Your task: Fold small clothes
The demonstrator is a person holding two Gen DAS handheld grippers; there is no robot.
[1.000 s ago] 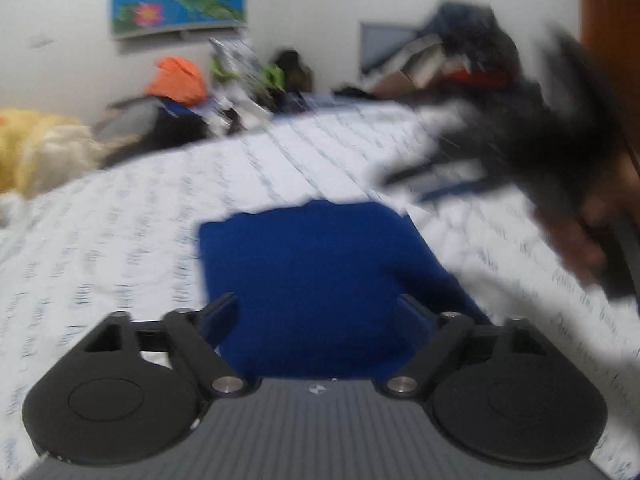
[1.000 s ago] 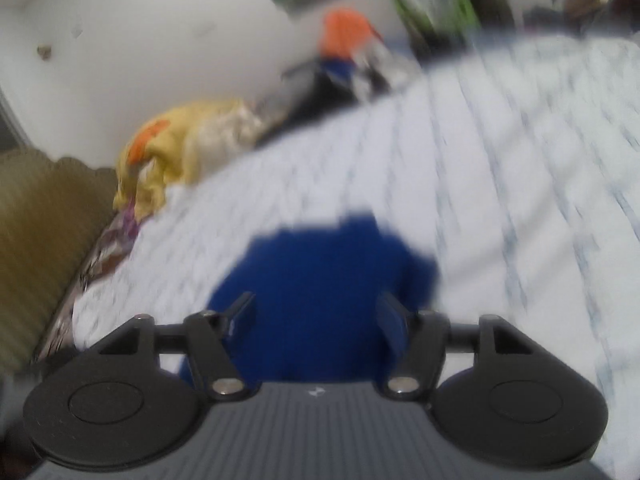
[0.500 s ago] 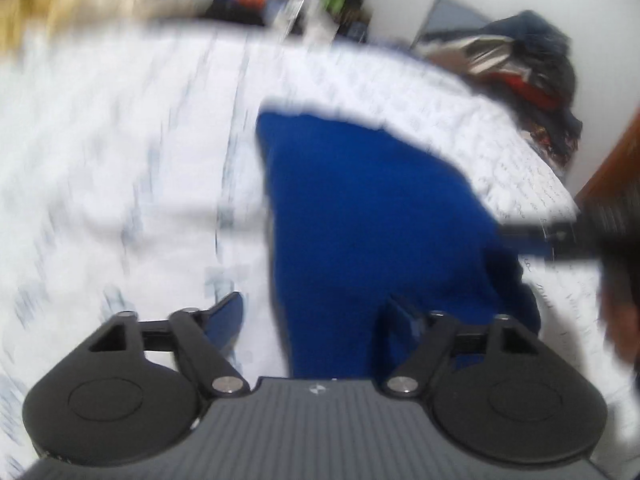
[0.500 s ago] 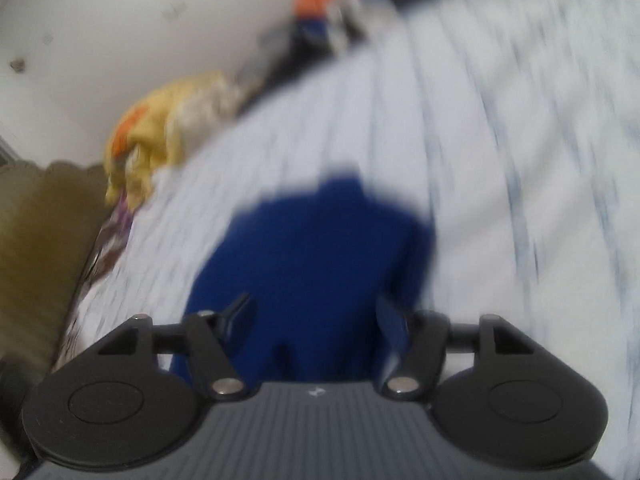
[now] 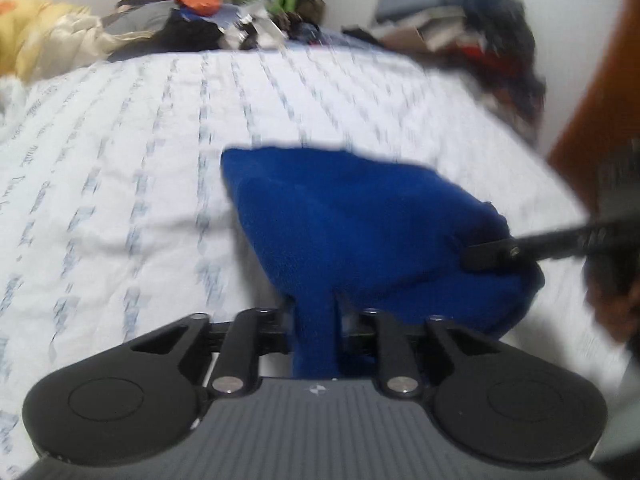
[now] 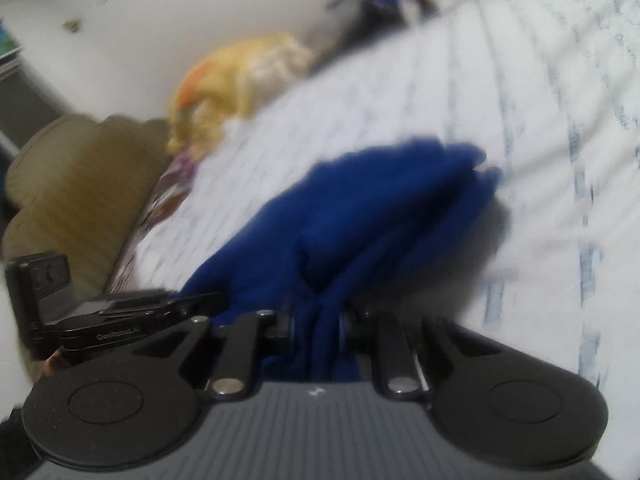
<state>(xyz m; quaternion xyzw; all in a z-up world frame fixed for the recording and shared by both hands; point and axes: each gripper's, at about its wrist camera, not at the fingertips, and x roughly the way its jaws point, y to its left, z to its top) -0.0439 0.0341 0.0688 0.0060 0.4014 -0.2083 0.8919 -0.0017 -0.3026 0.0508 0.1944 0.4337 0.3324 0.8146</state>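
- Blue fleece garment (image 5: 360,236): soft, napped fabric, bunched into a rounded mound on the bed (image 5: 132,152), its near edge raised off the sheet by both grippers.
- Bed sheet: white, quilted, printed with rows of pale blue script too blurred to read.
- Left gripper (image 5: 316,336): black linkage arms on a ribbed grey body; its fingers have just been closing and now pinch a narrow vertical fold of the garment's near edge.
- Right gripper (image 6: 316,330): the same build; its fingers have just been closing and clamp gathered folds at the garment's other near corner.
- Writing: the left gripper's side, seen from the right wrist, carries white lettering, apparently "GenRobot.AI".
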